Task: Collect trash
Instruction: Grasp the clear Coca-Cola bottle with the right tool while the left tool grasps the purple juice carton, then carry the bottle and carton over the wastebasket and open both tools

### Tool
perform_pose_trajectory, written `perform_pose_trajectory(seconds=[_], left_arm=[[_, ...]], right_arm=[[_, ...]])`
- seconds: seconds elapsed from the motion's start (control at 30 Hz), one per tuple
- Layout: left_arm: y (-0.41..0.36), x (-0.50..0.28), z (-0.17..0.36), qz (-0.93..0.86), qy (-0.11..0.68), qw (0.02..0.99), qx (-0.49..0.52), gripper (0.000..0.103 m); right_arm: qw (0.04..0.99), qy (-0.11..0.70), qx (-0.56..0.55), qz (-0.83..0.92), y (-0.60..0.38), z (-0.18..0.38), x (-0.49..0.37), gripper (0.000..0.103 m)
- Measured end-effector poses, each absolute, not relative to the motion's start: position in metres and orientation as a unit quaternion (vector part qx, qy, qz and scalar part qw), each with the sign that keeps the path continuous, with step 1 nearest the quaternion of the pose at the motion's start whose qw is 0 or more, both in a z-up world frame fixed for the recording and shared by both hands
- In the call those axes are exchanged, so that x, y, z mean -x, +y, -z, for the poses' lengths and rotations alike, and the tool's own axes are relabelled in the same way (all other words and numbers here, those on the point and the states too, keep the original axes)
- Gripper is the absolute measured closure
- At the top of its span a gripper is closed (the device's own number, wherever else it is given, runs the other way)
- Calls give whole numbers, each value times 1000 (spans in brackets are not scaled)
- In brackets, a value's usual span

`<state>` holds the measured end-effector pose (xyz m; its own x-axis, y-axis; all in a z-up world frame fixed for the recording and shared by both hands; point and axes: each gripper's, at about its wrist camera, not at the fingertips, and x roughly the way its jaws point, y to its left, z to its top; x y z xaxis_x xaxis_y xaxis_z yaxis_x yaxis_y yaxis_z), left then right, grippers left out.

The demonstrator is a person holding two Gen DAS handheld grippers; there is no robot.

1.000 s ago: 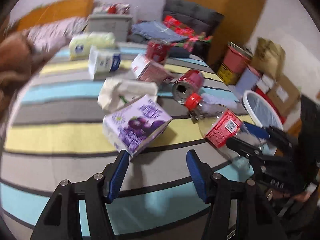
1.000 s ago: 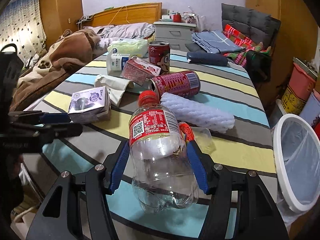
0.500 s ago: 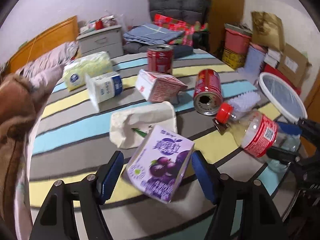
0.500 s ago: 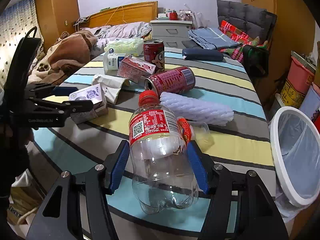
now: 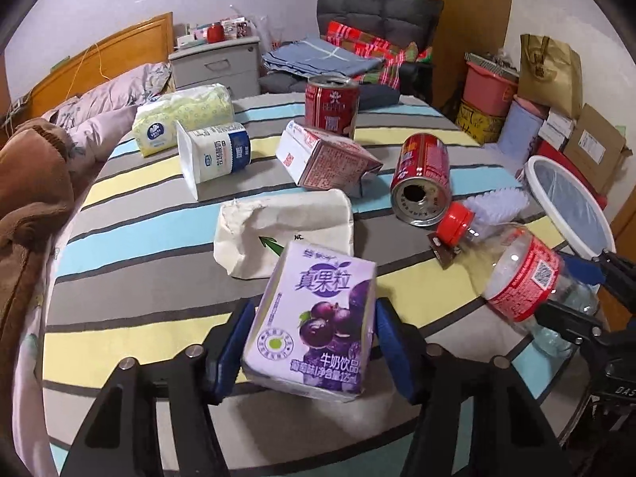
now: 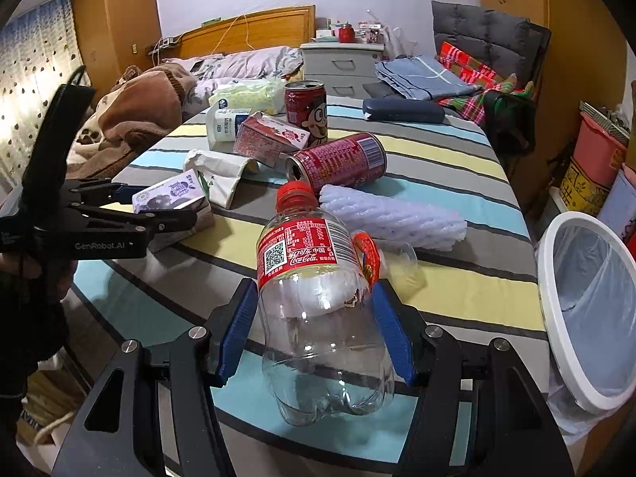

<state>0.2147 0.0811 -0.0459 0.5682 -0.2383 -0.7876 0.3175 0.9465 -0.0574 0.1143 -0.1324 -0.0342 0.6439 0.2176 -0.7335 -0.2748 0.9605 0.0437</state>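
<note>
Between the fingers of the left tongs (image 5: 312, 351) a milk carton (image 5: 314, 318) is held, lifted off the surface (image 5: 159, 214). Ahead of these tongs a paper bag (image 5: 286, 230) is laid flat, with a second carton (image 5: 326, 161) behind it. To their right a tipped can (image 5: 423, 183) is found. Between the fingers of the right tongs (image 6: 314, 336) a bottle (image 6: 318, 310) is held; a bin (image 6: 588, 310) is placed to their right, beside the surface.

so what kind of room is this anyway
Most likely a bedroom doubling as storage: a wooden headboard with rumpled bedding, a grey nightstand beside it, and a striped-cloth table of trash in front.
</note>
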Motion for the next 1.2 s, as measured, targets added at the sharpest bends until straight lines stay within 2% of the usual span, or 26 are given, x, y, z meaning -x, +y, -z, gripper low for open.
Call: perform_pose_trajectory(seconds=[0.1, 0.53, 1.2], left_arm=[[82, -210, 43, 150, 434, 888, -38, 48], [69, -175, 15, 147, 402, 903, -34, 48], [-23, -138, -38, 200, 342, 916, -56, 48]], right_arm=[[908, 395, 30, -139, -134, 34, -113, 42], [916, 370, -2, -157, -144, 25, -104, 42], [943, 317, -44, -88, -216, -8, -88, 42]])
